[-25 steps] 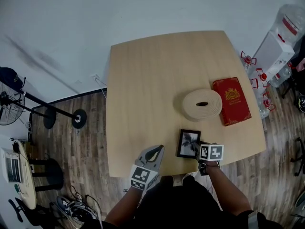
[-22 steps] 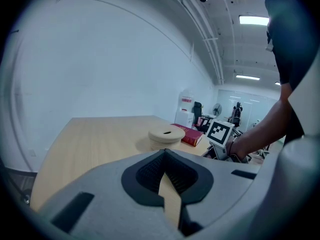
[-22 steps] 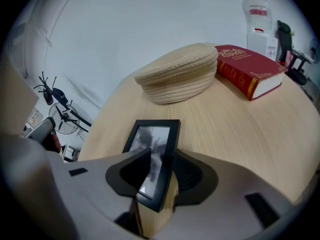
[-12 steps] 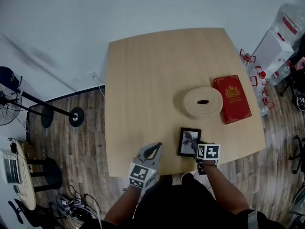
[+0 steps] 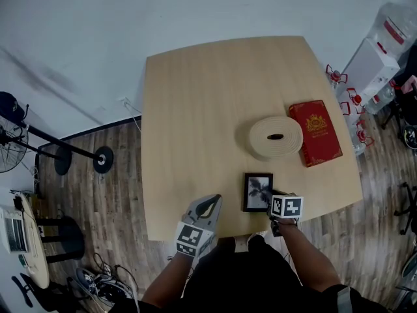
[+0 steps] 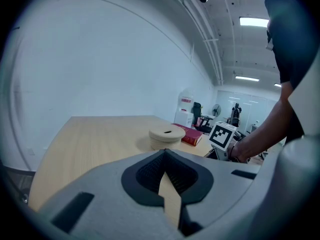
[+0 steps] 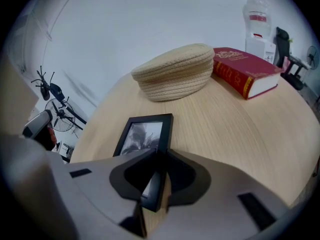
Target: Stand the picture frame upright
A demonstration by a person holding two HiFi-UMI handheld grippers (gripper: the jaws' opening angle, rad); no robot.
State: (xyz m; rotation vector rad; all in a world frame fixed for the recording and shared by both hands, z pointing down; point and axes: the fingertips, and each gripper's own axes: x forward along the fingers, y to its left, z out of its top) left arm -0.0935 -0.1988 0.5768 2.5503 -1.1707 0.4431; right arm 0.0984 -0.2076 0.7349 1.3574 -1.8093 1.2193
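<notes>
A small black picture frame (image 5: 258, 192) with a grey photo lies flat near the front edge of the light wooden table (image 5: 195, 109). My right gripper (image 5: 270, 205) is at its near right corner. In the right gripper view the frame (image 7: 145, 134) has its right edge running between the jaws of the right gripper (image 7: 157, 159), which have just been closing and now press on it. My left gripper (image 5: 211, 203) hovers at the table's front edge, left of the frame. It (image 6: 165, 154) is shut with nothing in it.
A round woven straw hat (image 5: 275, 137) lies beyond the frame, with a red book (image 5: 315, 132) to its right. A water dispenser (image 5: 374, 64) stands off the table's right side and a fan stand (image 5: 65, 154) on the floor at the left.
The right gripper's jaws have closed in on the frame's right edge, and the frame now lies a little squarer to the table edge. The left gripper has not moved.
</notes>
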